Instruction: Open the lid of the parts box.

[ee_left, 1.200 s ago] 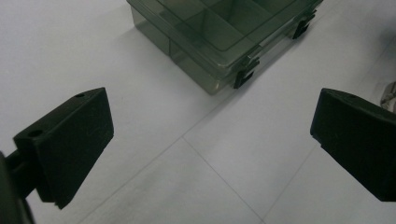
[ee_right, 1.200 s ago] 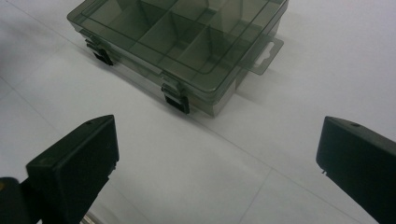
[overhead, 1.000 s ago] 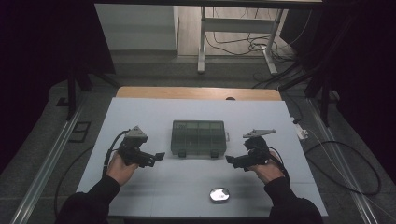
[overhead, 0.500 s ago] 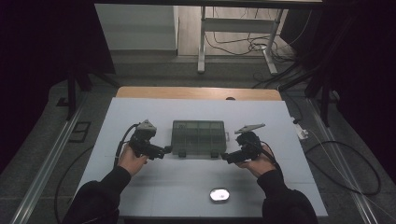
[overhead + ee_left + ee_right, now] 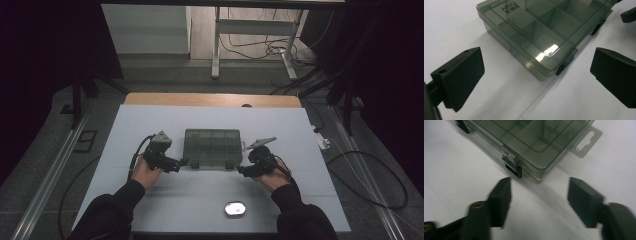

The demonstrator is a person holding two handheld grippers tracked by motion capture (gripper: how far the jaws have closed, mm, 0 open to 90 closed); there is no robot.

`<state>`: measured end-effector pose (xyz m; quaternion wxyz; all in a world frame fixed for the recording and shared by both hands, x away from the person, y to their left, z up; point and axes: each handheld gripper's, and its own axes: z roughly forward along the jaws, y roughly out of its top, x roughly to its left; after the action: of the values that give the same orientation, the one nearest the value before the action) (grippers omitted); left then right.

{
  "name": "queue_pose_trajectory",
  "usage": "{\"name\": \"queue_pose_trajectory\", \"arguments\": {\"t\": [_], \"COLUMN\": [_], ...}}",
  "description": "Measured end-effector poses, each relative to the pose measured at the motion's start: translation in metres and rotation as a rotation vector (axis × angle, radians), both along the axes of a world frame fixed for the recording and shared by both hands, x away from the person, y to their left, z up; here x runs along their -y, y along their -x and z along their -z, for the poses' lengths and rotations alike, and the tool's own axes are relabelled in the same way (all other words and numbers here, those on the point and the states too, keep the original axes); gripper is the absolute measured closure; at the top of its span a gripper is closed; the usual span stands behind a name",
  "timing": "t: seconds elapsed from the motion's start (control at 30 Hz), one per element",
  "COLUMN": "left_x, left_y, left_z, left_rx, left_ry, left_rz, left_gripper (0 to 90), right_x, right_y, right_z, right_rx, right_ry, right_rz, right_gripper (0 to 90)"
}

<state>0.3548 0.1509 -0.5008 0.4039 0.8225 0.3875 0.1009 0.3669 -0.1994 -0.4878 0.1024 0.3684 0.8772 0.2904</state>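
A smoky clear plastic compartment box lies shut in the middle of the white table, with two dark latches along its near edge. My left gripper stands open just off the box's near left corner; in the left gripper view the box and its left latch sit between and ahead of the jaws. My right gripper is open too, close to the near right corner, where the right latch lies just beyond its fingertips. Nothing is held by either one.
A small shiny oval object lies near the table's front edge. A hang tab sticks out from the box's right end. The white table top has a wooden strip at the back; cables trail on the floor to the right.
Both grippers have moved forward and inward from the table's sides toward the near corners of the box. The box and the oval object have not moved.
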Motion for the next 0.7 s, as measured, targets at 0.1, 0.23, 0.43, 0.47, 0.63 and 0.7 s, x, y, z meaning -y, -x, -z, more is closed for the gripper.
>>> {"name": "queue_pose_trajectory", "arguments": {"t": [0.1, 0.23, 0.43, 0.47, 0.63, 0.7], "left_x": [0.002, 0.006, 0.008, 0.008, 0.01, 0.01], "left_y": [0.0, 0.002, 0.003, 0.003, 0.003, 0.003], "left_z": [0.001, 0.001, 0.001, 0.001, 0.001, 0.0], "left_rx": [-0.003, 0.008, 0.012, 0.012, 0.013, 0.014], "left_ry": [0.018, -0.006, -0.023, -0.02, -0.025, -0.03], "left_rz": [0.012, 0.024, 0.03, 0.031, 0.028, 0.028], "left_gripper": [0.0, 0.3, 1.0, 1.1, 1.3, 1.4], "right_x": [0.001, 0.003, 0.002, 0.001, -0.001, -0.002], "right_y": [-0.001, -0.004, -0.009, -0.009, -0.01, -0.01], "right_z": [0.003, 0.008, 0.016, 0.016, 0.019, 0.019], "right_rx": [-0.013, -0.032, -0.083, -0.088, -0.08, -0.073], "right_ry": [0.005, 0.008, 0.017, 0.01, 0.02, 0.019], "right_rz": [0.005, 0.004, 0.004, 0.008, -0.001, -0.001], "right_gripper": [54.9, 76.0, 89.3, 89.3, 89.3, 89.3]}}
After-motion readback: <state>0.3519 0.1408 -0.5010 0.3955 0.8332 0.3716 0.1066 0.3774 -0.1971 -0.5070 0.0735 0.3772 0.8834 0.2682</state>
